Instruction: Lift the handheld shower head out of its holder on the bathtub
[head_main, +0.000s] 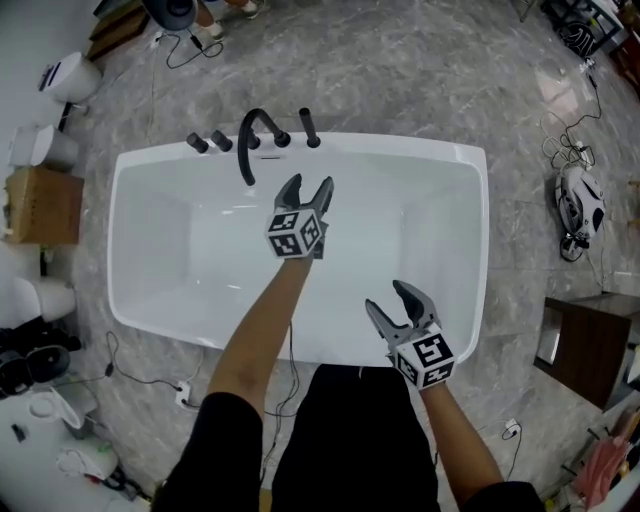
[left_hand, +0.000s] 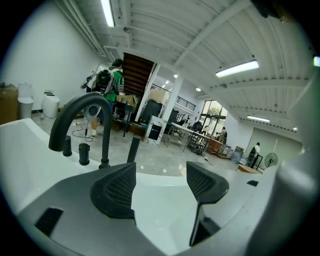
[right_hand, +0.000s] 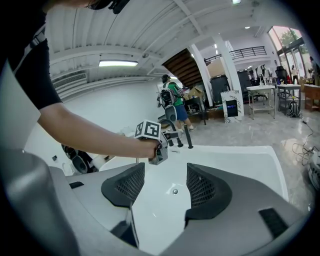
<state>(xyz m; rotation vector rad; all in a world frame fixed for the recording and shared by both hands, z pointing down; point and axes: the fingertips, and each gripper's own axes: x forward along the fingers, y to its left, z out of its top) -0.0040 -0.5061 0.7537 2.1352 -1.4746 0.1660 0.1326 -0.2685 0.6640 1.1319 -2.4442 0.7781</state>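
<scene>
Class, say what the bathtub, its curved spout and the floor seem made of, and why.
White bathtub: glossy acrylic or enamel, judging by its sheen. Black curved spout: probably matte-coated metal, dull even black. Grey veined floor: polished marble or marble-look tile; reflections show.

Slim black shower head (head_main: 310, 127) stands upright on white bathtub (head_main: 420, 143) rim.

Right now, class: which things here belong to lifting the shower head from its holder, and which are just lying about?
Belong to the job: handheld shower head, bathtub, left hand-held gripper, right hand-held gripper, both open.
Just lying about: cardboard box, dark cabinet.
</scene>
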